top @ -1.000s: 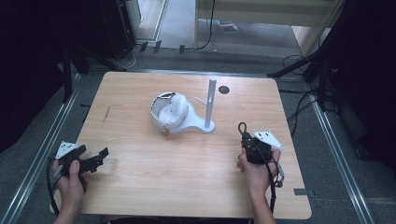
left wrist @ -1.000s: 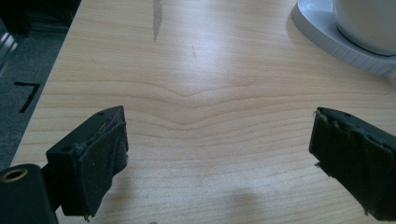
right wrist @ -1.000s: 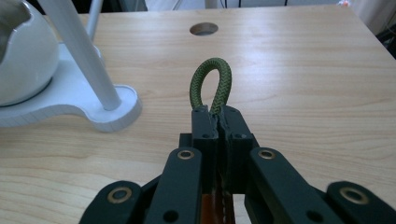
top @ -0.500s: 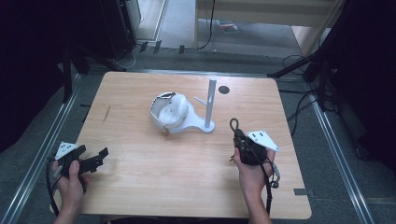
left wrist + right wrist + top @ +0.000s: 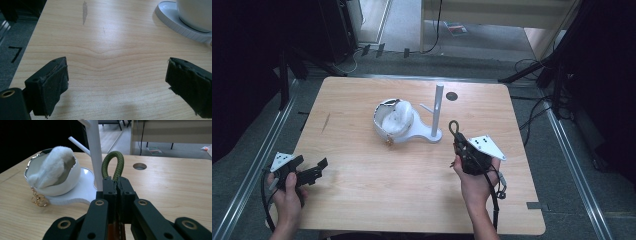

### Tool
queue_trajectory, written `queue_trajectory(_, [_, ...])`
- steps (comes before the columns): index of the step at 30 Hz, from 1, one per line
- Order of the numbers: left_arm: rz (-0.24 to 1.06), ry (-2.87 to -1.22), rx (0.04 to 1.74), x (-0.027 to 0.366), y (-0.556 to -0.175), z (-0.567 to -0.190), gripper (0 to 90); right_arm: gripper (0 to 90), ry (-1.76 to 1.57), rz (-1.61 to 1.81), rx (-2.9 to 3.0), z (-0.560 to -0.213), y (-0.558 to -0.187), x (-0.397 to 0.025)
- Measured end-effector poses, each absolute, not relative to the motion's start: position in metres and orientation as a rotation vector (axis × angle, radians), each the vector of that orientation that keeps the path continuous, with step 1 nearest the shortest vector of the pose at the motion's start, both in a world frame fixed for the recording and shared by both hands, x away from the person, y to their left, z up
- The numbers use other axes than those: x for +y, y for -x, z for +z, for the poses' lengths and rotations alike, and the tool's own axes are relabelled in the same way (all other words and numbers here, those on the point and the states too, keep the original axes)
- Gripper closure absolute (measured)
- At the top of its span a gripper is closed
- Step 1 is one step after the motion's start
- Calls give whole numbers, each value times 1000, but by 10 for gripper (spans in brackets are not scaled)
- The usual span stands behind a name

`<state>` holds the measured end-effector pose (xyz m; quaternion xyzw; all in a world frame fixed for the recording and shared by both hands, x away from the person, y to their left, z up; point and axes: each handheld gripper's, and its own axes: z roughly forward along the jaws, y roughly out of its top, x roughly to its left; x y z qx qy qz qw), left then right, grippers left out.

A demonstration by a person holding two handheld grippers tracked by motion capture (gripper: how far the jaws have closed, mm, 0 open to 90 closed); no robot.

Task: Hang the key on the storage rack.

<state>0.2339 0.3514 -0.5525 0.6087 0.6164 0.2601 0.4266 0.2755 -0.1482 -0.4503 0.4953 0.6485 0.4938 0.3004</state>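
A white stand (image 5: 438,107) with a thin post and side pegs rises from a flat white base near the table's middle. On that base rests a white bowl (image 5: 392,117) with a fluffy white pompom (image 5: 52,167) inside, and a gold ring (image 5: 37,198) hangs at its side. My right gripper (image 5: 460,145) is shut on an olive-green cord loop (image 5: 113,162), which sticks up just right of the post (image 5: 96,152). My left gripper (image 5: 317,170) is open over bare wood at the front left, its pads (image 5: 56,82) wide apart, with the base's rim (image 5: 175,22) far ahead.
A round hole (image 5: 452,96) is cut in the tabletop behind the stand. A dark streak (image 5: 84,11) marks the wood at the left. Metal rails and cables run along the floor on both sides of the table.
My right gripper has carried the cord loop left and a little forward, closer to the stand's post. The left gripper has stayed where it was.
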Motion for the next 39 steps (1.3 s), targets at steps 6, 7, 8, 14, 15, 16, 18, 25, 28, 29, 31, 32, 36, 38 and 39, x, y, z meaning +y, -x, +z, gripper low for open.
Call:
queue_trajectory(6, [649, -1519, 1542, 351, -234, -553, 52, 872, -1298, 1333, 1720, -443, -275, -142])
queue_trajectory(7, [649, -1519, 1542, 351, -234, -553, 52, 872, -1291, 1335, 1719, -443, -275, -141])
queue_trajectory(8, [648, -1518, 1543, 351, -234, -553, 52, 872, -1292, 1340, 1720, -442, -275, -139])
queue_trajectory(14, [645, -1521, 1544, 352, -234, -553, 52, 872, -1267, 1369, 1722, -436, -274, -131])
queue_trajectory(15, [643, -1521, 1545, 352, -234, -553, 52, 871, -1263, 1374, 1722, -435, -273, -130])
queue_trajectory(16, [644, -1520, 1545, 352, -235, -553, 52, 872, -1259, 1376, 1722, -434, -273, -128])
queue_trajectory(18, [644, -1521, 1546, 352, -235, -553, 52, 872, -1251, 1386, 1723, -432, -272, -125])
queue_trajectory(25, [643, -1522, 1548, 352, -235, -553, 52, 872, -1232, 1402, 1724, -426, -271, -119])
queue_trajectory(28, [643, -1523, 1548, 352, -235, -553, 52, 872, -1222, 1405, 1725, -423, -270, -118])
queue_trajectory(29, [643, -1523, 1549, 352, -235, -553, 52, 872, -1221, 1407, 1725, -422, -269, -117])
queue_trajectory(31, [644, -1523, 1549, 352, -235, -553, 52, 871, -1220, 1410, 1724, -421, -268, -116])
queue_trajectory(32, [644, -1522, 1549, 351, -235, -553, 52, 871, -1214, 1409, 1724, -420, -268, -116])
queue_trajectory(36, [644, -1522, 1549, 352, -235, -553, 52, 871, -1206, 1415, 1724, -416, -267, -115])
queue_trajectory(38, [642, -1522, 1550, 352, -235, -553, 52, 871, -1202, 1417, 1724, -413, -267, -114])
queue_trajectory(39, [642, -1525, 1550, 352, -235, -553, 52, 871, -1201, 1417, 1726, -412, -267, -113])
